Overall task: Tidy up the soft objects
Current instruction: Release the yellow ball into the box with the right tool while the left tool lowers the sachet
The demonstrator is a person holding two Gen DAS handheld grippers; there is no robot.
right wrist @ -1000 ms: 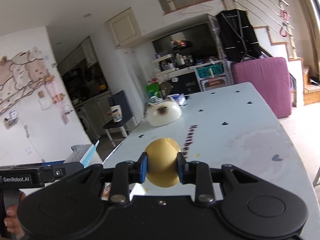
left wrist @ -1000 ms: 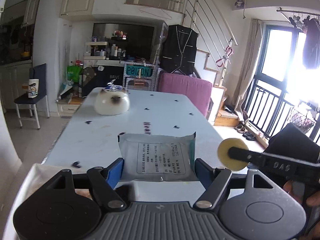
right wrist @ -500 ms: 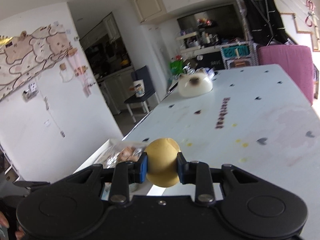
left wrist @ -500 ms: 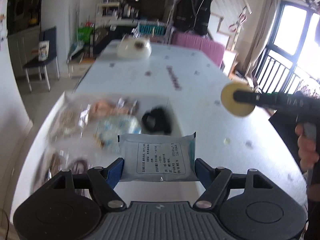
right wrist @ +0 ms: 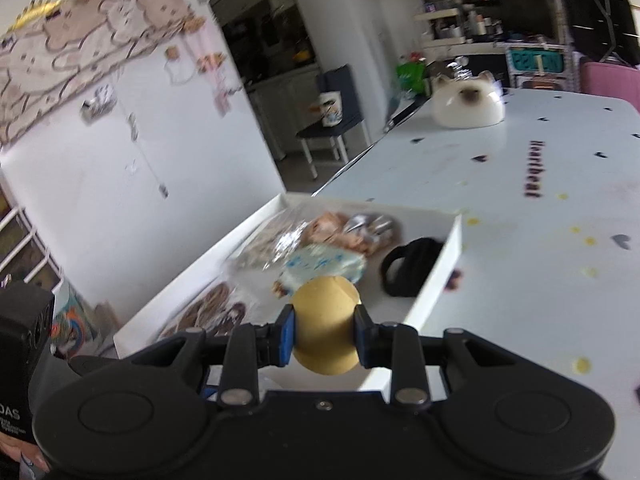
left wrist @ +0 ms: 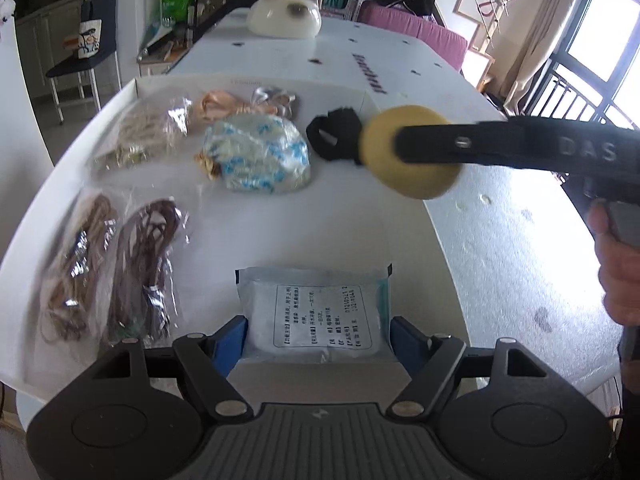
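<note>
Two grippers: both loaded, above white tray (left wrist: 362, 98)
Left gripper (left wrist: 318, 334): jaws opening, sealed grey pouch (left wrist: 316, 314) between blue pads
Right gripper (right wrist: 324, 334): clamped on yellow sponge puff (right wrist: 325, 326), beside black band (right wrist: 410, 266)

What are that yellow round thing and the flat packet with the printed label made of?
The yellow disc looks like soft foam or sponge: a matte, faintly grainy face and a rounded edge. It could be a powder puff. The packet looks like thin plastic film: it is smooth and slightly shiny, with sealed edges and a printed label. Its contents are hidden.
</note>
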